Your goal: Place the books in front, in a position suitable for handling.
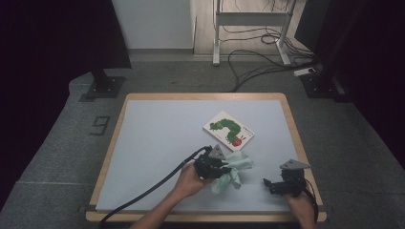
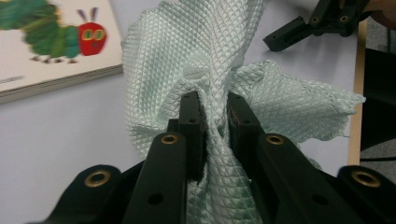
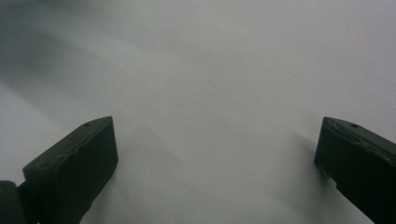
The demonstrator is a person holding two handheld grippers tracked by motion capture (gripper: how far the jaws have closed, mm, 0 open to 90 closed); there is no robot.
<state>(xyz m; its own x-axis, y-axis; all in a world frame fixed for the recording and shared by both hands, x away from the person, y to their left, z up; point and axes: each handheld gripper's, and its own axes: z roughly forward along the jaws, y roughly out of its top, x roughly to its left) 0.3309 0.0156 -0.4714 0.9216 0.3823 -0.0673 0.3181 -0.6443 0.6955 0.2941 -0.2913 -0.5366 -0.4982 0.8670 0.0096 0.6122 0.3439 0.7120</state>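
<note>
Left gripper view: cloth [image 2: 205, 60] pinched between fingers [image 2: 191, 122], bunching beyond tips.

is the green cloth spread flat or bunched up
Bunched up. The pale green cloth is gathered into folds and pinched between the shut jaws of the left gripper, its loose edges fanning out above the table.
</note>
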